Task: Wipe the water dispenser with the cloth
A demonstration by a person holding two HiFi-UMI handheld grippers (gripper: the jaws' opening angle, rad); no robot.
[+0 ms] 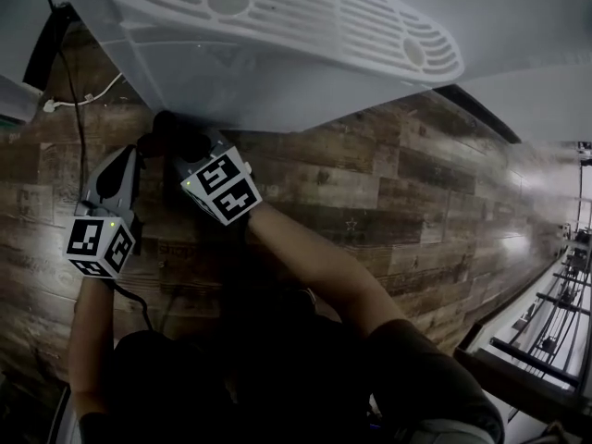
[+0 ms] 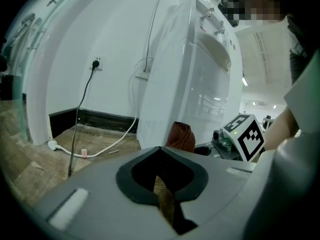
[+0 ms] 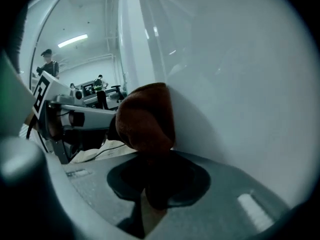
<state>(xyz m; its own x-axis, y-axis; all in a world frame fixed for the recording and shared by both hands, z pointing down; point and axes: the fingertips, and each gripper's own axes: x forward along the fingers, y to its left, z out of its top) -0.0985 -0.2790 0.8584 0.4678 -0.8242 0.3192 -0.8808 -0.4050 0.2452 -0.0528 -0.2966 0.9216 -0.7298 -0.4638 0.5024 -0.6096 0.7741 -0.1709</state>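
Right gripper [image 3: 150, 164] clamped tight on the brown cloth [image 3: 147, 116], the bunched wad pressed against the white water dispenser [image 3: 225, 84] side wall, low down by the wood-plank floor [image 1: 370, 183]. Left gripper [image 2: 161, 151] sits just beside it, its 2 jaws closed together on nothing, short of the dispenser.

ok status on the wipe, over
Right gripper shut on cloth. Cloth pressed against water dispenser side. Left gripper shut, empty, alongside. Nothing blocking the panel.
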